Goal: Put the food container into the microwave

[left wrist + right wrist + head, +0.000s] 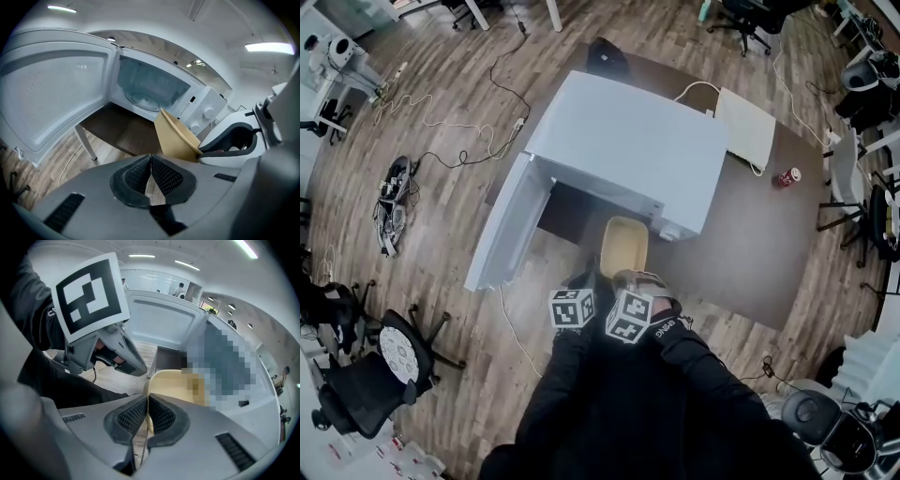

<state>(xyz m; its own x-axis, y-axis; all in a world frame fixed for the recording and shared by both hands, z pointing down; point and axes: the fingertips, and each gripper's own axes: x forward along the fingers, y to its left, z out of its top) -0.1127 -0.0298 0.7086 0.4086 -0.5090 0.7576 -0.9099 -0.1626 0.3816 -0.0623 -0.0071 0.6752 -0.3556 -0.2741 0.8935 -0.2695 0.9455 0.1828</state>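
The tan food container [625, 246] hangs in front of the white microwave [628, 150], just outside its open cavity [150, 89]. My right gripper [625, 278] is shut on the container's near rim [176, 385], and its pads [159, 416] pinch the thin edge. The left gripper [585, 278] hovers close beside it on the left, jaws shut with nothing between them [151, 174]. The microwave door [502, 225] is swung wide open to the left. In the left gripper view the container [176, 136] tilts toward the cavity.
The microwave stands on a brown table [750, 244], which also holds a red can [788, 177] and a flat white device [746, 127]. A black office chair [384, 366] and loose cables [394, 197] lie on the wooden floor to the left.
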